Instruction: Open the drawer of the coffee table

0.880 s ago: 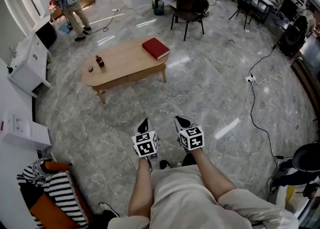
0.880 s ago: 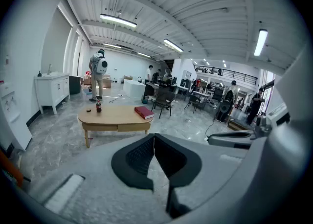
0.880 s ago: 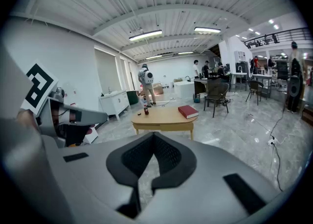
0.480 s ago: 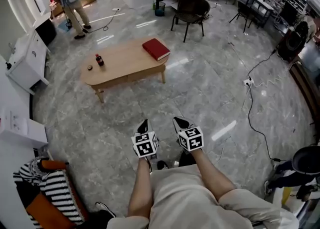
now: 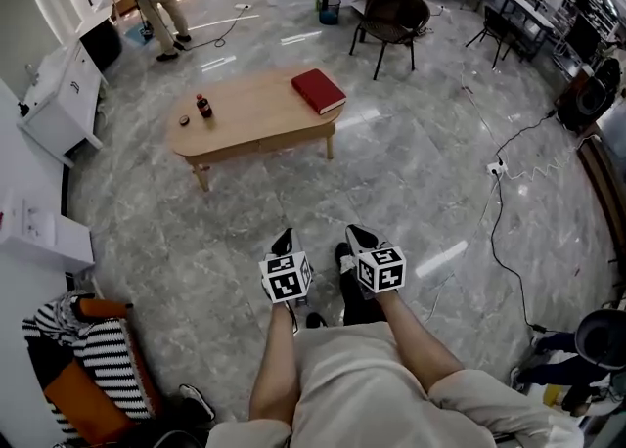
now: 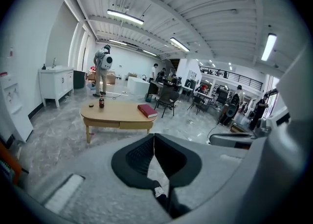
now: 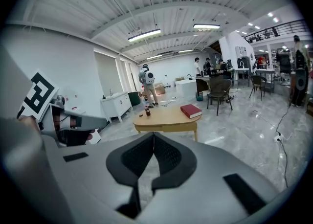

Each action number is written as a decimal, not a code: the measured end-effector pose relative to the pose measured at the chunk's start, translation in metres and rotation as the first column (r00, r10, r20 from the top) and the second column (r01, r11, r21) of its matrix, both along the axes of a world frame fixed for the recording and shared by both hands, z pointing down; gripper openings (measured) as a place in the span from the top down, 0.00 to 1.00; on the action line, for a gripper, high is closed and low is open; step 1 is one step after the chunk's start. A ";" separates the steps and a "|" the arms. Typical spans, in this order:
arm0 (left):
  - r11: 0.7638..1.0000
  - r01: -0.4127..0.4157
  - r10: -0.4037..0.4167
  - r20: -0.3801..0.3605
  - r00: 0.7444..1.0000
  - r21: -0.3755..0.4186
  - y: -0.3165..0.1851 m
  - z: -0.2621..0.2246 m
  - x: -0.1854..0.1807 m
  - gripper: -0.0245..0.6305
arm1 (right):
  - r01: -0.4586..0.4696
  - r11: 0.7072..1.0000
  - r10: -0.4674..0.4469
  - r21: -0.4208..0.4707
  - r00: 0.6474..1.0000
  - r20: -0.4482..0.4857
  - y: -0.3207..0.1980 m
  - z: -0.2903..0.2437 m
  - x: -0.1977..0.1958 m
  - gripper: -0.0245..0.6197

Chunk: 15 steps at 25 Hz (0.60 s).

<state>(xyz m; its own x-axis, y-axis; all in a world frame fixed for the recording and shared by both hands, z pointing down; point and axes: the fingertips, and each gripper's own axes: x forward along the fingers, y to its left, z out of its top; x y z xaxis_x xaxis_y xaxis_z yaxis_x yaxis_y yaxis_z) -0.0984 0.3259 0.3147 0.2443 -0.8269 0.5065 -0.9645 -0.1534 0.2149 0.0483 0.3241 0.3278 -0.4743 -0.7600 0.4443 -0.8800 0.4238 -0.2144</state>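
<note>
Left gripper [image 5: 284, 239] and right gripper [image 5: 355, 235], each with its jaws pressed together on nothing, sit side by side at lower centre of the head view, tips aimed up the frame. The coffee table [image 5: 249, 109] stands well apart from them in the upper middle, a little left of both, with bare marble floor [image 5: 293, 192] between. Its long axis runs from lower left to upper right, and the long side turned toward me carries the drawer [image 5: 262, 146], a pale panel under the top that looks fully closed. A red book [image 5: 319, 91] lies at the table's right end and a small bottle [image 5: 203, 106] stands near its left end. By my reckoning the left gripper is the nearer one, though only slightly. In the left gripper view, my closed, empty pads meet at lower centre, and the coffee table [image 6: 117, 112] sits above and left of them, its drawer [image 6: 133, 125] face-on to me. In the right gripper view, the shut pads again hold nothing, and the coffee table [image 7: 164, 116] appears straight above them, nearly dead ahead, seen more end-on with the book at its right. I judge the task not yet begun: I must cross the floor toward that near long side before either gripper can reach the drawer front.
</note>
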 end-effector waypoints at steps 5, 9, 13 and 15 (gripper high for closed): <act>0.999 0.034 -0.034 0.020 0.999 -0.015 -0.027 0.004 -0.006 0.95 | 0.000 1.000 0.000 -0.013 0.998 0.056 -0.037 0.001 -0.005 0.94; 0.999 0.024 -0.023 0.043 0.999 -0.027 -0.051 0.005 0.000 0.95 | -0.007 1.000 0.010 -0.023 0.995 0.101 -0.070 -0.002 -0.004 0.94; 0.999 0.021 -0.019 0.056 0.998 -0.038 -0.085 0.002 0.009 0.95 | -0.007 0.999 0.011 -0.033 0.991 0.130 -0.111 -0.007 0.001 0.94; 0.999 0.029 -0.027 0.059 0.998 -0.036 -0.104 -0.001 0.013 0.95 | 0.000 1.000 0.004 -0.029 0.990 0.139 -0.132 -0.010 0.004 0.94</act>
